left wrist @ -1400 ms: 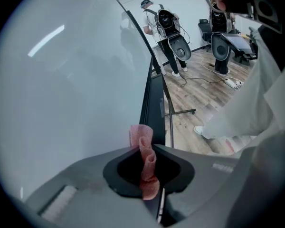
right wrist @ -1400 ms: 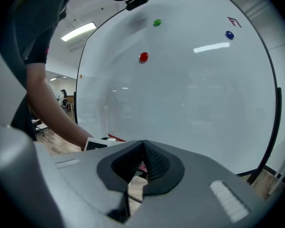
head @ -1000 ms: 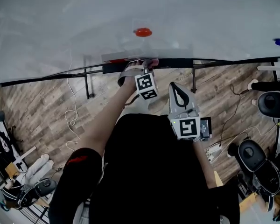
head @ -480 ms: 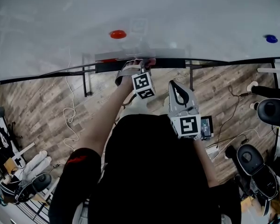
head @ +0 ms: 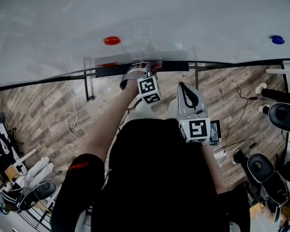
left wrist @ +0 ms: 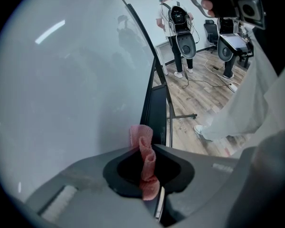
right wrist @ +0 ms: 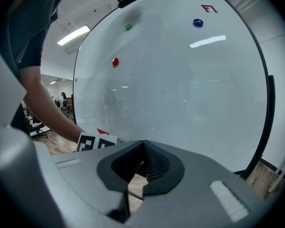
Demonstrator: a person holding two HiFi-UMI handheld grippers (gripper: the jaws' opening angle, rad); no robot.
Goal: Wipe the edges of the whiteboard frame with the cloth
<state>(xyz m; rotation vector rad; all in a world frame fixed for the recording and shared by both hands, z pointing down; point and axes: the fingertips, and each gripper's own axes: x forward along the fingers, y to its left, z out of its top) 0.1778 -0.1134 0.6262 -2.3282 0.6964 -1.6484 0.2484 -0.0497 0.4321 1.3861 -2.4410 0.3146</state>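
Your L gripper [head: 146, 67] has its jaws clamped on the cloth. R gripper [head: 183, 87] is pressed together w/ nothing btwn, held near your torso. The whiteboard [head: 193, 18] fills the top. The pink cloth [left wrist: 143, 151] touches its dark frame edge [left wrist: 154, 103], w/ the red magnet [head: 112, 40] above.

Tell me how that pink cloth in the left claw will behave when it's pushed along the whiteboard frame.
Probably floppy: the cloth stands crumpled in folds in the left claw, with no shape of its own. Likely light, since a small pinch holds it. Its soft-looking surface may drag on the dark frame and bunch up.
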